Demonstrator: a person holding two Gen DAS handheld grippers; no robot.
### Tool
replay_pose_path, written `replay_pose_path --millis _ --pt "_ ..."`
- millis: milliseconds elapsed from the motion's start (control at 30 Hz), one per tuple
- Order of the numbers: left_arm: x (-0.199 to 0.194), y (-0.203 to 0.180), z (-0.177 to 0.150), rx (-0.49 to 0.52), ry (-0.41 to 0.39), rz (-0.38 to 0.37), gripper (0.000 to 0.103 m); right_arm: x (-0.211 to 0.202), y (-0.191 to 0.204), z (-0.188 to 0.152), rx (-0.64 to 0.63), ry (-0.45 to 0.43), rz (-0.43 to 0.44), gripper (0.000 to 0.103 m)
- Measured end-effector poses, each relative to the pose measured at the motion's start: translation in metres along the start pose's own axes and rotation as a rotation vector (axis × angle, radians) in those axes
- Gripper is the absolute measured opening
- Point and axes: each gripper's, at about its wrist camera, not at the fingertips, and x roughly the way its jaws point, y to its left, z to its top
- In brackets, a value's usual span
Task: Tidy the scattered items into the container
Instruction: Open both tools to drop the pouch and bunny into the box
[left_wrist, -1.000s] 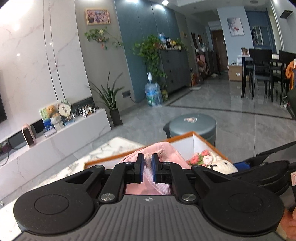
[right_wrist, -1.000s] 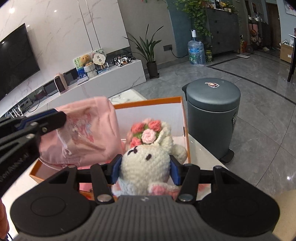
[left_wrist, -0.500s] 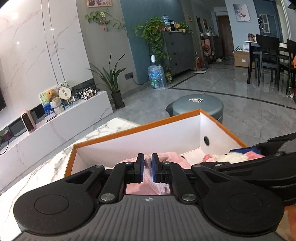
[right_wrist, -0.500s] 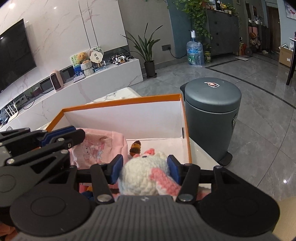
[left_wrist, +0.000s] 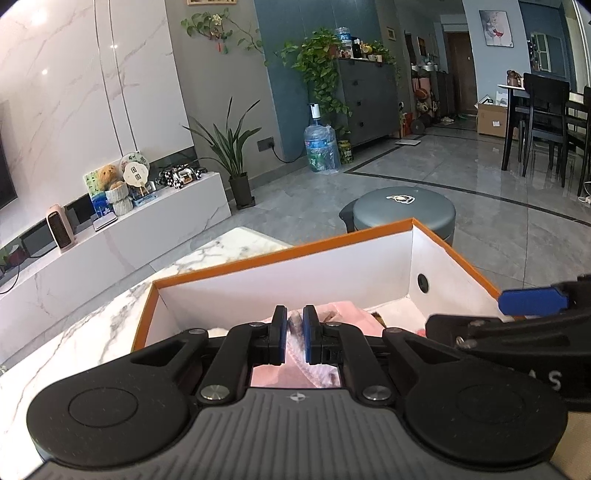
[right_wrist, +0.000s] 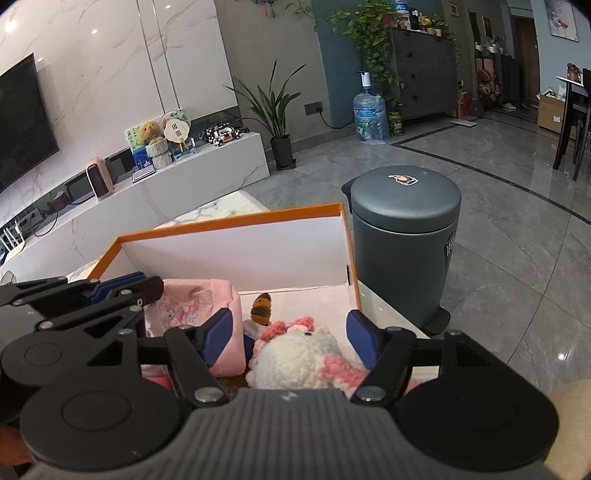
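Right wrist view: right hand-held gripper (right_wrist: 290, 334), jaws opening, bunny (right_wrist: 295, 356) loose between them, inside box (right_wrist: 229, 225). Left hand-held gripper (left_wrist: 294, 334) pinching pink cloth (left_wrist: 295, 345) in box. Advice: spread fully, lift straight clear without snagging yarn.

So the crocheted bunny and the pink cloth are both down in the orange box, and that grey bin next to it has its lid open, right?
Not quite. The bin has its lid shut, with a small sticker on top; the right wrist view shows it. The rest holds: the bunny and the pink cloth are in the orange box.
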Motion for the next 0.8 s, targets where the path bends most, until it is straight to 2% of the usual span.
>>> replay_pose_path --millis 300,500,667,800 --pt "0.000 0.002 0.003 0.003 -0.007 0.026 0.016 -0.002 0.002 -0.001 -0.005 0.015 -0.003 0.073" --pt "-0.007 0.003 0.005 -0.001 -0.006 0.035 0.027 -0.005 0.004 -0.001 -0.009 0.018 -0.013 0.074" --pt "-0.019 0.007 0.003 -0.023 -0.006 0.054 0.049 -0.011 0.008 -0.002 -0.014 0.020 -0.025 0.076" --pt "-0.033 0.016 0.000 -0.055 -0.011 0.058 0.055 -0.020 0.013 -0.002 -0.022 0.018 -0.037 0.082"
